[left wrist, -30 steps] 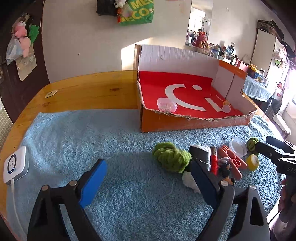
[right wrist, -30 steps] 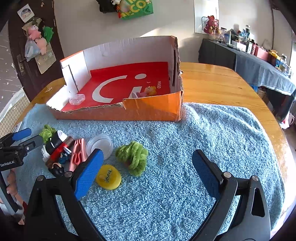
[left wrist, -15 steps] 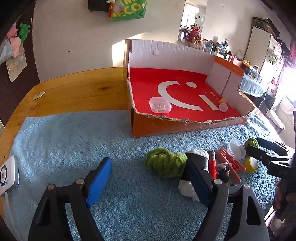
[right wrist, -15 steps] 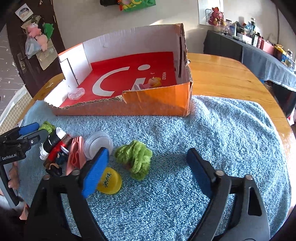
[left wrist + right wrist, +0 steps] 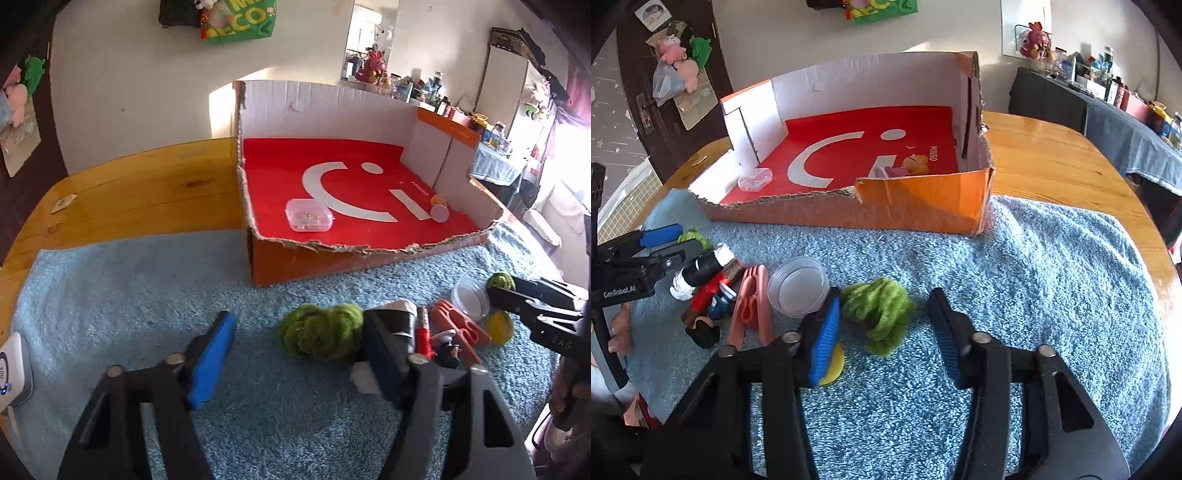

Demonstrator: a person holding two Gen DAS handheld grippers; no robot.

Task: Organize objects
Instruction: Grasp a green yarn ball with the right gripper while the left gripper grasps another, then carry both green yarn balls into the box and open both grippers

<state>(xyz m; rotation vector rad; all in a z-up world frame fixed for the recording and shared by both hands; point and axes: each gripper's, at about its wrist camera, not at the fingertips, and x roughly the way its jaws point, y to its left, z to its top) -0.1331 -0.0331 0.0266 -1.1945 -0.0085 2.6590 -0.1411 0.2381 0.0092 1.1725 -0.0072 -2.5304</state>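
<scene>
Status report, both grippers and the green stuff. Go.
Left gripper closing, nothing gripped. Right gripper closing around green yarn bundle, pads not yet pressing. Yellow lid under its left finger.

left gripper (image 5: 301, 363) jaws closing, green yarn (image 5: 321, 334) near

On the table (image 5: 1052, 155) lies a towel (image 5: 1052, 280), with the cardboard box (image 5: 923, 206) at its far edge. Inside the box, a small plastic case (image 5: 309, 220) near the front wall at one end, a small toy (image 5: 912, 165) in the corner at the other. In front of the box, on the towel, a row of clutter: a yarn ball (image 5: 321, 334) at the left end, then a tube (image 5: 705, 267), a clip (image 5: 753, 302), a round lid (image 5: 798, 286), and a second yarn ball (image 5: 877, 310) at the right end.
</scene>
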